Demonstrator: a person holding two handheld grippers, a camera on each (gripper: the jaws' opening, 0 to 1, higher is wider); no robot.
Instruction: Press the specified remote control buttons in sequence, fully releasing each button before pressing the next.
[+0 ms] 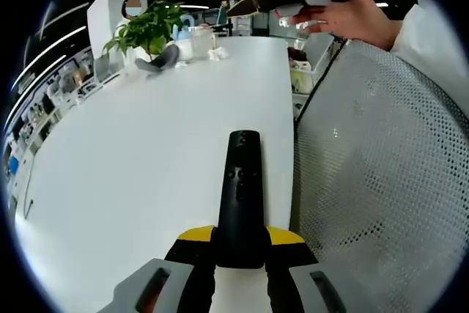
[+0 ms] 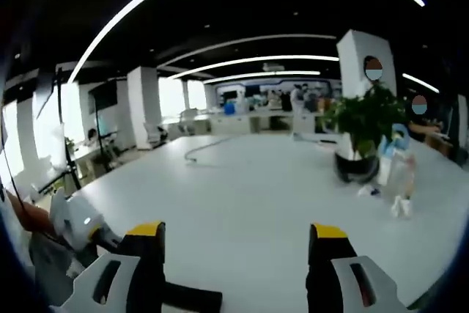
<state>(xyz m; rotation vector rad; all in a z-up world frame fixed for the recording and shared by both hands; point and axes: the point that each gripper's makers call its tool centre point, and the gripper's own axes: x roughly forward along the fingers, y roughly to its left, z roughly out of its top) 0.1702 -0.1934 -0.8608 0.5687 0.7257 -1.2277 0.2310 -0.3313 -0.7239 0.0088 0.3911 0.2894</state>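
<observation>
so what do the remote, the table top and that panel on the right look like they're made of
The remote, held in the left gripper, looks like matte black plastic: dark, smooth, little glare. The table top looks like a smooth white laminate or painted board, with a soft, even sheen; which one is unclear. The panel looks like grey perforated metal or mesh, going by its regular grid of small holes.

White table [image 1: 146, 152], potted plant [image 2: 363, 126], mesh chair [image 1: 381, 181].

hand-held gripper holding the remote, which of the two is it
The left hand-held gripper: its jaws are shut on the black remote. The right hand-held gripper stands open, gripping nothing.
</observation>
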